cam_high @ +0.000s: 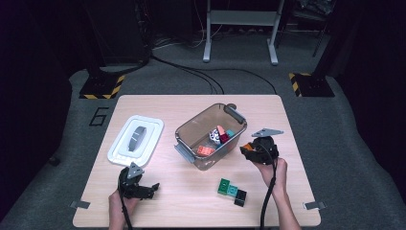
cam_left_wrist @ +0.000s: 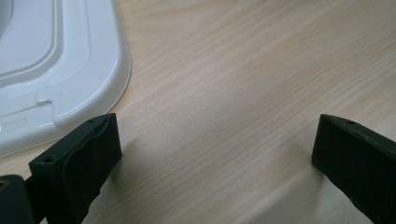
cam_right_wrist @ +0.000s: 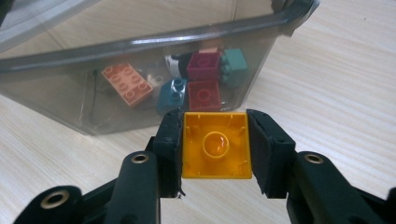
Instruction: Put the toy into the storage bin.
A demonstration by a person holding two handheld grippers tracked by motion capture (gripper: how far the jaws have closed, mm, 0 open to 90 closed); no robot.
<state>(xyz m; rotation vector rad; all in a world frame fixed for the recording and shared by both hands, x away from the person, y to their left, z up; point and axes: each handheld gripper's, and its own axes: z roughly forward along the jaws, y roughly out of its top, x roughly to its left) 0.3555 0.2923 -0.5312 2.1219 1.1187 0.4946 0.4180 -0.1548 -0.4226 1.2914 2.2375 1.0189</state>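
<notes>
High view, nearest the person: left hand-held gripper (cam_high: 152,187) lay low over the desk (cam_high: 201,211), jaws wide apart with nothing between them; in the left gripper view bare wood lay between the pads (cam_left_wrist: 88,154).

Loose bricks (cam_high: 232,190), green, teal and black, sat in a small cluster on the desk near the right forearm, not yet collected.

Right hand-held gripper (cam_high: 246,149), raised just beside the near right wall of the bin, was clamped on a yellow brick (cam_right_wrist: 216,145); the right gripper view showed its hollow underside facing the camera, one pad (cam_right_wrist: 258,149) pressed on each side. The brick was outside the bin and clear of the desk, not yet over the rim.

Clear grey bin (cam_high: 184,128), mid-desk, open, already held several bricks (cam_right_wrist: 205,77): orange, red, magenta, teal, and one black-and-white piece.

White lid (cam_high: 135,140) lay flat on the desk left of the bin, apart from it.

Status, as judged: sorting partly done. Remaining: drop the yellow brick in, gather the three loose bricks, probably fit the lid.
</notes>
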